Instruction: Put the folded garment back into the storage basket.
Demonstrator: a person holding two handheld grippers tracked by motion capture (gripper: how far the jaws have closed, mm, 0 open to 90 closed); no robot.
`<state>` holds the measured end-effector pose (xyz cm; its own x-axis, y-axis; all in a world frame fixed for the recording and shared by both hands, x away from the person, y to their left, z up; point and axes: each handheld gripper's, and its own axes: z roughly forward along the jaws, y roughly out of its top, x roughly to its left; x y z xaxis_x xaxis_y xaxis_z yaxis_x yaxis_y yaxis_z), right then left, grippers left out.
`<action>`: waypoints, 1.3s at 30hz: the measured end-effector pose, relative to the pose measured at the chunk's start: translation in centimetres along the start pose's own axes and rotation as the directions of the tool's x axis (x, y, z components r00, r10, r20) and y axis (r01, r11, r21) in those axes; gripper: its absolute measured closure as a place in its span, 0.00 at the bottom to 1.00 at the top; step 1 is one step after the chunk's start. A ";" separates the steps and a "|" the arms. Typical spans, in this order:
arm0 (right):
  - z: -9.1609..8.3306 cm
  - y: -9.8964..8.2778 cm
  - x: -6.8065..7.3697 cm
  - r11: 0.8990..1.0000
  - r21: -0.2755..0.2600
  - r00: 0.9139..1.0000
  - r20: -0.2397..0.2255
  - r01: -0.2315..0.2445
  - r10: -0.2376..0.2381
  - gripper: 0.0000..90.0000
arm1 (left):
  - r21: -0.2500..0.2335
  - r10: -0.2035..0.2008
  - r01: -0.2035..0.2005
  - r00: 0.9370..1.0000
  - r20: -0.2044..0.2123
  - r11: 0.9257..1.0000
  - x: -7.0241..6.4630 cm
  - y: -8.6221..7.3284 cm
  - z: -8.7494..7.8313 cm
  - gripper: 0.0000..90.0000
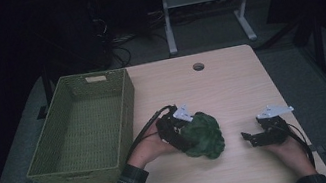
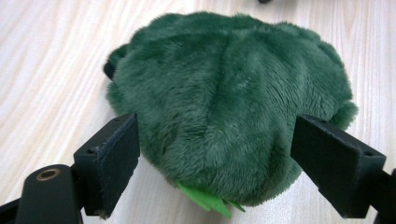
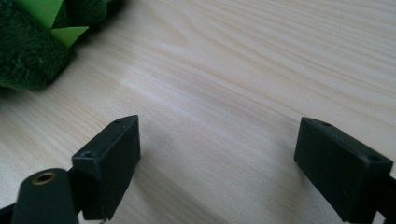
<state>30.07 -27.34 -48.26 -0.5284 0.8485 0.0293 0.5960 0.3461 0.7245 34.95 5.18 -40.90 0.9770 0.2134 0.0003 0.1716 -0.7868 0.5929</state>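
A dark green plush toy (image 1: 205, 136) with light green felt bits lies on the wooden table (image 1: 236, 83), near its front middle. My left gripper (image 1: 188, 135) reaches it from the left. In the left gripper view the plush toy (image 2: 224, 102) sits between the wide-spread jaws of the left gripper (image 2: 215, 163), its fur just brushing the pads, not squeezed. My right gripper (image 1: 249, 137) rests low to the right of the toy, open, with bare wood between its jaws (image 3: 217, 163). The plush toy's edge (image 3: 25, 56) shows at the upper left of the right gripper view.
A green woven basket (image 1: 122, 103), with nothing in it, stands at the table's left side, partly over the edge. A round cable hole (image 1: 198, 66) sits near the far edge. Beyond the table stands a white desk frame (image 1: 168, 24) among cables on the floor.
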 end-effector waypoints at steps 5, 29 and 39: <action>0.0 0.0 0.0 1.000 0.000 1.000 0.001 0.000 0.000 0.16 | 0.045 0.017 -0.018 1.000 0.026 0.999 0.1 -0.1 0.9 0.17; 0.0 0.0 0.0 1.000 -0.001 1.000 0.004 -0.004 0.004 0.16 | 0.150 0.051 -0.052 0.999 0.011 0.987 -0.1 -0.8 4.0 0.45; 0.0 0.0 0.0 1.000 -0.001 1.000 0.003 -0.004 0.004 0.16 | 0.149 0.031 -0.036 0.999 0.033 0.988 0.2 -0.7 3.5 0.71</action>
<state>30.12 -27.35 -48.26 -0.5239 0.8513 0.0300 0.5977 0.3423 0.7250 35.43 3.74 -44.11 0.9855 0.1694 -0.0077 0.1535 -0.8715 0.4658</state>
